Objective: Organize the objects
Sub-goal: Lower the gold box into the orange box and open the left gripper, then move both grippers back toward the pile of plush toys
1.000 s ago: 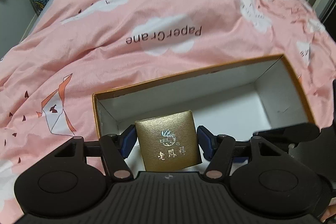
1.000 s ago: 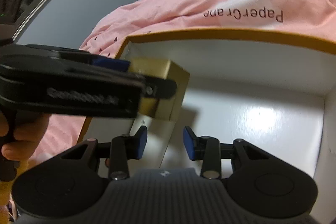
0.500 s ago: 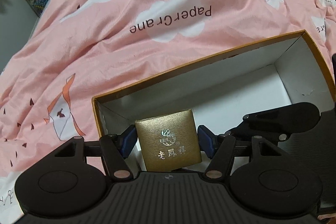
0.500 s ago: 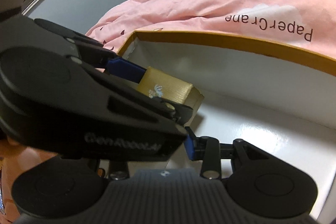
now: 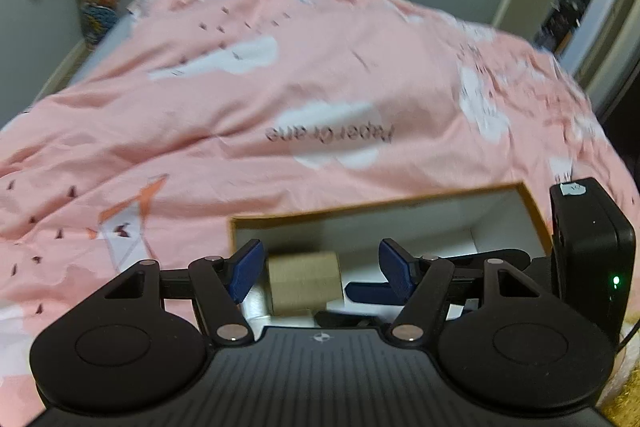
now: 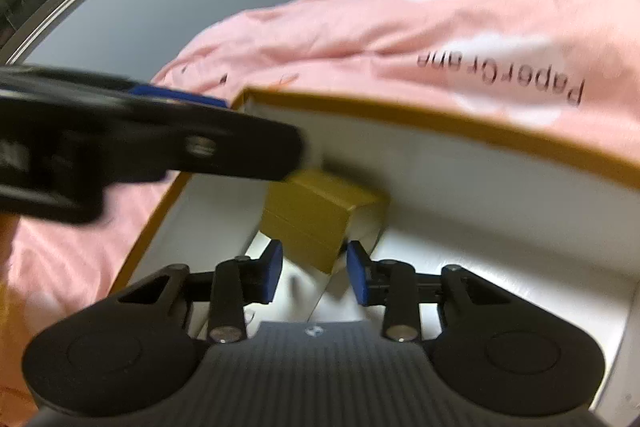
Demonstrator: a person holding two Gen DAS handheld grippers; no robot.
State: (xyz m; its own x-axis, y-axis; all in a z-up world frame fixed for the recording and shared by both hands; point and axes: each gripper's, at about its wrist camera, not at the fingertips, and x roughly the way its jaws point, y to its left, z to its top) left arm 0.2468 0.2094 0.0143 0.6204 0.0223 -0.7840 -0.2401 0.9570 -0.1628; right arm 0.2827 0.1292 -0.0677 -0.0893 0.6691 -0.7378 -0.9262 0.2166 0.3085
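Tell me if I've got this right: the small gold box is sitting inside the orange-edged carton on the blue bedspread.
Not quite. The bedspread is pink with white clouds, not blue, as both wrist views show. The rest holds: the small gold box sits inside the orange-edged carton, near its corner.

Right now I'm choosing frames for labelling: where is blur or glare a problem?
Left wrist view: motion-blurred throughout, the quilt lettering smeared, the gold box soft. Right wrist view: left gripper streaked, glare on the white tray floor.
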